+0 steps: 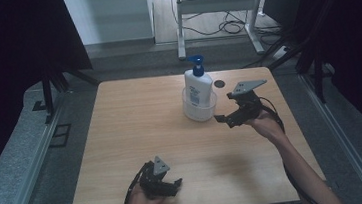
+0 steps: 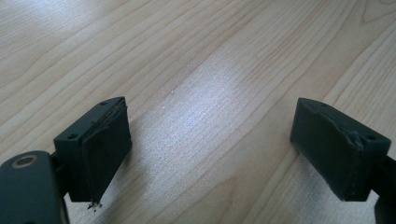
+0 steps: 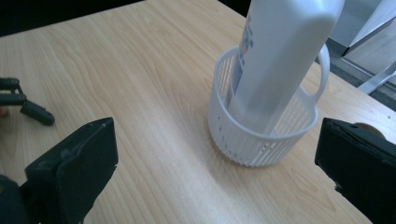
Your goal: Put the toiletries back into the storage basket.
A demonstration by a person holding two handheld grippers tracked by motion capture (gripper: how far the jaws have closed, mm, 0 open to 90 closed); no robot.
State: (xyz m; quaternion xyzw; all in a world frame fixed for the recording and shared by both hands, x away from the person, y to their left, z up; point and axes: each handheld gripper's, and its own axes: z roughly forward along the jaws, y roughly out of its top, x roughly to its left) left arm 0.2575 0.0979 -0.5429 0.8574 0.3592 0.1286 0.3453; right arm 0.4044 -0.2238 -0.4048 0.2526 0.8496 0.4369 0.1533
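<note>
A white pump bottle [image 1: 198,87] with a blue pump head stands inside a small white slotted basket [image 1: 199,111] on the wooden table [image 1: 135,121]. In the right gripper view the bottle [image 3: 280,56] leans slightly in the basket [image 3: 261,140], which has a loop handle. My right gripper [image 1: 226,119] is open, just right of the basket and apart from it, jaws pointing toward it. My left gripper [image 1: 173,187] rests open near the table's front edge, its jaws wide above bare wood [image 2: 210,116], holding nothing.
A dark round grommet [image 1: 219,84] sits in the tabletop behind the bottle. Beyond the table stand a white frame [image 1: 215,8] and loose cables on the floor. Dark curtains hang at both sides. Metal rails run along the table's left and right.
</note>
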